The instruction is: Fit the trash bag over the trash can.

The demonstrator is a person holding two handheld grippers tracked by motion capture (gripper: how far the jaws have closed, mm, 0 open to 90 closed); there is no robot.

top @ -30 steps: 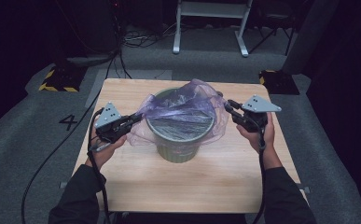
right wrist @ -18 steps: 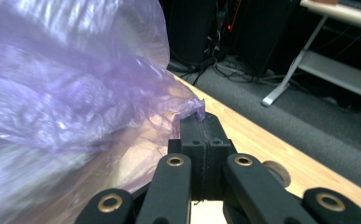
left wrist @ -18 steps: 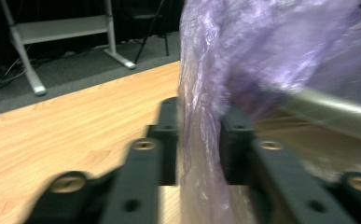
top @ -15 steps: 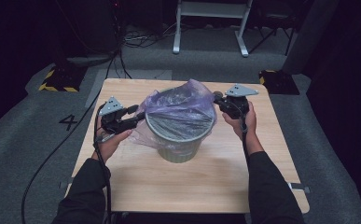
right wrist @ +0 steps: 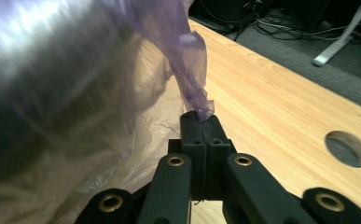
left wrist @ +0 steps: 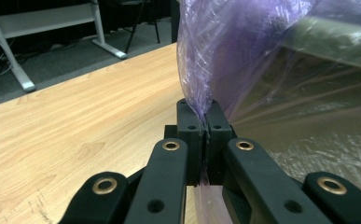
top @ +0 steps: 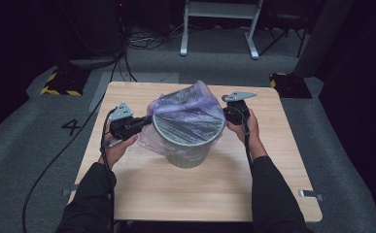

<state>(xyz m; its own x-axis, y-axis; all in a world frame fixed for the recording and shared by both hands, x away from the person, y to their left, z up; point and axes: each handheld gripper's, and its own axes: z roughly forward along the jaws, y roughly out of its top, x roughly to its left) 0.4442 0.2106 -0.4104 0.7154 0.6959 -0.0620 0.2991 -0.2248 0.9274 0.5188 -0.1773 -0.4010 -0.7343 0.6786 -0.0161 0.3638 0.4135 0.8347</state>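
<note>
Both hand-held grippers, left [top: 144, 121] and right [top: 229, 114], clamped shut, facing inward.

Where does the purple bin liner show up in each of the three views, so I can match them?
High view: the purple bin liner is draped over the grey bin at the table's centre, between both grippers.
Left gripper view: upper centre and right, its edge pinched in the left gripper.
Right gripper view: left and upper centre, a twisted edge pinched in the right gripper.
Shared landmark: the wooden table.
</note>
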